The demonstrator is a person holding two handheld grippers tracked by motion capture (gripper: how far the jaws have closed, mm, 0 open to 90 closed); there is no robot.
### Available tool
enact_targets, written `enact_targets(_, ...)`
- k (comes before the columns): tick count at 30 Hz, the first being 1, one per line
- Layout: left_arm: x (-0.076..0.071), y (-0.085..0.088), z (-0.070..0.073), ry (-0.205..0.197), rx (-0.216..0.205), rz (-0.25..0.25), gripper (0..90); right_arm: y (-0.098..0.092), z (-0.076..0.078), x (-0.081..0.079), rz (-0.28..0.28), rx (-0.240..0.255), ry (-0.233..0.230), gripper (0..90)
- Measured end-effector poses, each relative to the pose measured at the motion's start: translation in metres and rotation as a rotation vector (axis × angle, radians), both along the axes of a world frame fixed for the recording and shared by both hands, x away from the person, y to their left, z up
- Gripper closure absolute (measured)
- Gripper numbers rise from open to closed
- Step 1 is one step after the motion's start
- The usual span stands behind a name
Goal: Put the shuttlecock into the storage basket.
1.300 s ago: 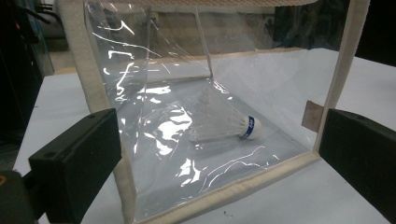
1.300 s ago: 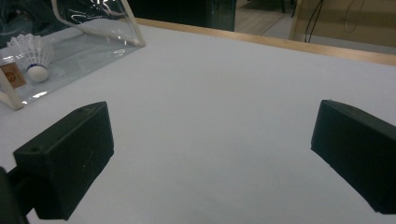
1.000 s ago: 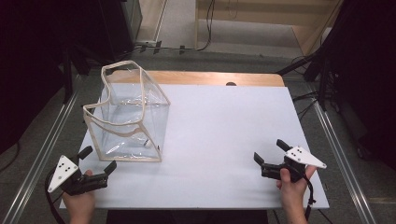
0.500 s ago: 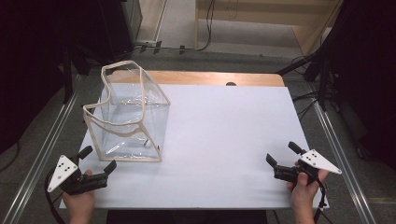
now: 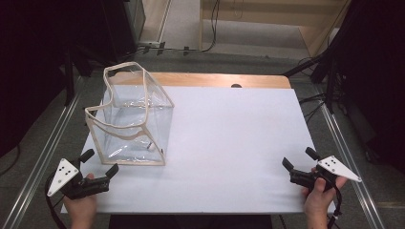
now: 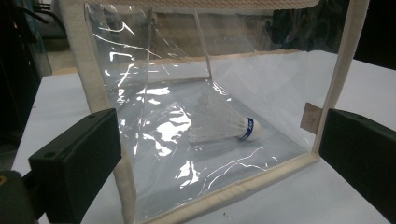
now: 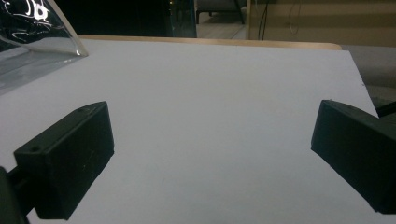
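Overhead light is falling evenly on the white table point(image 5: 229, 143); surroundings are staying dark. Glare streaks are showing on the clear bag point(image 6: 187, 116) in the left gripper view. Near jaws are blurring softly. The right gripper view is reading dim, slightly grainy.

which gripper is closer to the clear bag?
The left gripper. It sits just off the near edge of the clear bag, jaws open toward it and the shuttlecock inside. The right gripper is far across the white table.

left gripper point(image 5: 99, 163): jaws spread, low | right gripper point(image 5: 298, 161): jaws spread, low
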State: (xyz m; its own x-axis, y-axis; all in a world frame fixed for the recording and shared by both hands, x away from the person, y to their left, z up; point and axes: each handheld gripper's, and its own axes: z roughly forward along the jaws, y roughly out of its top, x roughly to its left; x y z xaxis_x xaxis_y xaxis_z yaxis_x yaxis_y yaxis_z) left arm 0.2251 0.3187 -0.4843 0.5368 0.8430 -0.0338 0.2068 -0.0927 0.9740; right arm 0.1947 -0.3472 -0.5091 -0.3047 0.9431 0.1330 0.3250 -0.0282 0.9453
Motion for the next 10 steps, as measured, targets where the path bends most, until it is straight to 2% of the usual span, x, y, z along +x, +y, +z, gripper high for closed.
enact_targets(3,0.0001,-0.0006,0.0,0.0,0.003,0.0,0.0,-0.003,-0.0011,-0.0001,-0.002,0.02,-0.006,0.0)
enact_targets(4,0.0,-0.0004,0.0,0.0,0.002,-0.001,0.0,-0.0031,-0.0018,-0.0001,0.0,0.033,0.005,0.0)
enact_targets(10,-0.0001,-0.0003,0.0,0.002,-0.001,-0.001,0.0,-0.0003,-0.0037,0.0034,0.001,0.017,0.01,0.0)
